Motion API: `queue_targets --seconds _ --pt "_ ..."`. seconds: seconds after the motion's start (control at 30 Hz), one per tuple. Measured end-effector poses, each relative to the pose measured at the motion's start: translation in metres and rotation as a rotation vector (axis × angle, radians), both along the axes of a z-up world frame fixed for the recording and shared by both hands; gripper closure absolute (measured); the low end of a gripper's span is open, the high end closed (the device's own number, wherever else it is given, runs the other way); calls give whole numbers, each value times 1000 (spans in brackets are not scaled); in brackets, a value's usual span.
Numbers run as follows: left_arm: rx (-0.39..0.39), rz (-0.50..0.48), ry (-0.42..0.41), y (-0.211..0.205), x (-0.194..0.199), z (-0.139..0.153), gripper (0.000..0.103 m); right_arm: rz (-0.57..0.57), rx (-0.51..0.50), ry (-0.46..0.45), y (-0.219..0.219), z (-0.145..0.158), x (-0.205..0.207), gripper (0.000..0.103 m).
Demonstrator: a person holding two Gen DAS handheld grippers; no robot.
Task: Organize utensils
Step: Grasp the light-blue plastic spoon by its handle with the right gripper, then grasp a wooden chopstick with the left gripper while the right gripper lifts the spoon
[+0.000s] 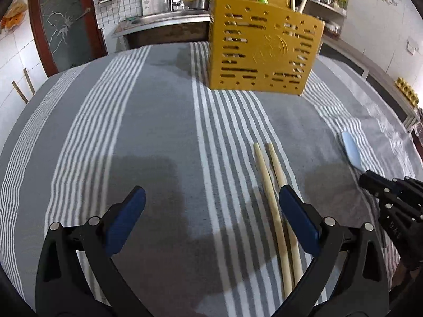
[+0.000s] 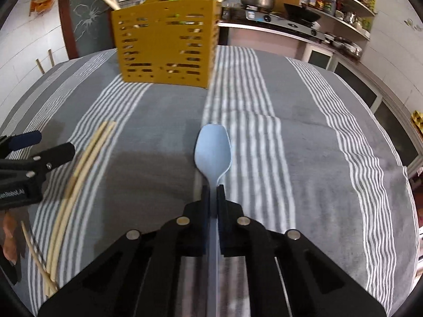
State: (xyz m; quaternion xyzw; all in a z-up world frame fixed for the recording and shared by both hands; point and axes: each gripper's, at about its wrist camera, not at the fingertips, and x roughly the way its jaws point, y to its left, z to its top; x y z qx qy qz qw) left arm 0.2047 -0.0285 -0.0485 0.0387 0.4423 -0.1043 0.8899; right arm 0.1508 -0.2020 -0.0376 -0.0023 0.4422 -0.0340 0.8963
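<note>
Between my right gripper (image 2: 213,194) jaws — blue spoon (image 2: 213,150), pinched at its neck.
Light, stiff, slick plastic; left gripper (image 1: 211,206) spread beside chopsticks (image 1: 275,203).

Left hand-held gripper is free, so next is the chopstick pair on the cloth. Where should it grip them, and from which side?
Grip the chopsticks mid-length, from above, jaws straddling both. They lie flat, side by side on the cloth, just inside the open left hand-held gripper's right finger.

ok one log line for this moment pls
right tool: shut on blue spoon | left tool: open over chopsticks | yellow holder: upright, far side
</note>
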Motion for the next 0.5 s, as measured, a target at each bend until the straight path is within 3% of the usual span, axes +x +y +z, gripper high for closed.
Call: queue_targets --seconds 0.2,0.37,0.5 --pt "39 -3 19 -7 3 -8 7 -18 27 1 -9 -1 2 97" --pt "23 -4 34 -2 6 -10 7 -9 42 32 -11 -1 6 96" --pt "39 -11 48 -6 12 -9 14 -1 81 72 -14 1 16 96"
